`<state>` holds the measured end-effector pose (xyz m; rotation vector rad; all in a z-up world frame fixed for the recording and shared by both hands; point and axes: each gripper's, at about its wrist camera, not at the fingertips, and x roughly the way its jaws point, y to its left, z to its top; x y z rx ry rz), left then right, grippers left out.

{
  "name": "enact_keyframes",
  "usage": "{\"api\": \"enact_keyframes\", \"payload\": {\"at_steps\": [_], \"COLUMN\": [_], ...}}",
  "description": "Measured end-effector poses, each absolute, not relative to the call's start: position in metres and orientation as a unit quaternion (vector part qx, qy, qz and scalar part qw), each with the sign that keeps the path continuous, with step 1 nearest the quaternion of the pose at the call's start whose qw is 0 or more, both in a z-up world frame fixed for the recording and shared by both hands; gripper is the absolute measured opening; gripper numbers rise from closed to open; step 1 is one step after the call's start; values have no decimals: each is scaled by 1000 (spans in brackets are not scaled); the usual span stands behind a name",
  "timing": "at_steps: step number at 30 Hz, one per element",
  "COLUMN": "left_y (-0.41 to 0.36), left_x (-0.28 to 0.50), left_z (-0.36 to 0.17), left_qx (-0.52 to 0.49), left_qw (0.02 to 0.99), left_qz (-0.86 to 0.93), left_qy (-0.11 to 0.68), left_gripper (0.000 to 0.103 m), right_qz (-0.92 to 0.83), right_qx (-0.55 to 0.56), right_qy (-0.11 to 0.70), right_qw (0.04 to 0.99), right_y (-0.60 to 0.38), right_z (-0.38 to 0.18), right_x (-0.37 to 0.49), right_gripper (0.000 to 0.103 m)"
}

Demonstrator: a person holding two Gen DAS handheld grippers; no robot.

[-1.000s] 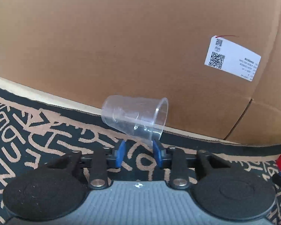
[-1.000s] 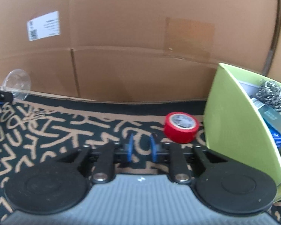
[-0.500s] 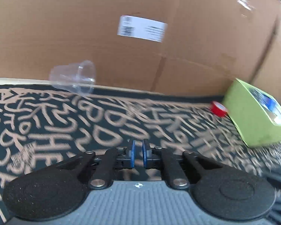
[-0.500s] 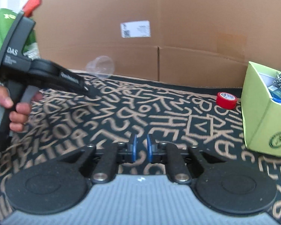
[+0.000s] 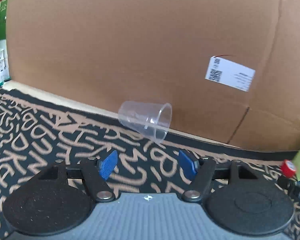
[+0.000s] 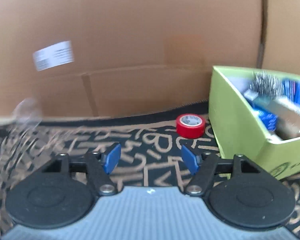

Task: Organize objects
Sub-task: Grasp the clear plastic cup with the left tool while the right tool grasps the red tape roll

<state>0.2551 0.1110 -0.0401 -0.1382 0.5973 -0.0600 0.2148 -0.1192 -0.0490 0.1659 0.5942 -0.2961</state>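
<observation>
Both grippers' jaws are opening, nothing between them: left gripper point(image 5: 148, 163) faces the tipped cup point(image 5: 147, 121) at the table's back edge, best pinched across its wall; right gripper point(image 6: 151, 159) nears the tape point(image 6: 190, 125) beside the box point(image 6: 238, 128).

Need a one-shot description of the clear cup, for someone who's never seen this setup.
Find the big cardboard box wall behind the black mat with tan lettering. At the wall's base, below and left of its white shipping label, the clear plastic cup lies on its side, mouth toward the right. It is the only see-through item; the red tape roll sits far off by the green box.
</observation>
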Motion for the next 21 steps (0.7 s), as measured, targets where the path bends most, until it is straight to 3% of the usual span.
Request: {"api": "enact_keyframes", "payload": {"at_steps": [4, 6, 15, 16, 17, 18, 19, 21], "left_y": [108, 110, 130, 135, 141, 146, 150, 157], "left_x": [280, 290, 325, 327, 329, 329, 329, 330], "left_z": [-50, -54, -65, -66, -68, -68, -67, -66], "left_qx": [-59, -60, -92, -97, -105, -108, -108, -110], "left_qw": [954, 955, 949, 947, 945, 946, 945, 942], "left_qz": [-14, 1, 41, 43, 44, 47, 51, 51], "left_qy": [292, 292, 298, 303, 306, 302, 304, 312], "left_gripper": [71, 71, 71, 67, 62, 49, 32, 18], "right_qz": [-248, -255, -257, -246, -233, -221, -210, -187], "right_qx": [83, 130, 132, 135, 139, 147, 152, 150], "right_qy": [306, 317, 294, 289, 288, 285, 284, 285], "right_qw": [916, 904, 911, 915, 918, 921, 923, 928], "right_y": [-124, -137, -151, -155, -160, -165, -170, -174], "right_z": [-64, -70, -75, -75, -75, -75, -76, -76], "right_x": [249, 259, 276, 272, 269, 265, 261, 253], "right_gripper": [84, 84, 82, 73, 57, 50, 48, 47]}}
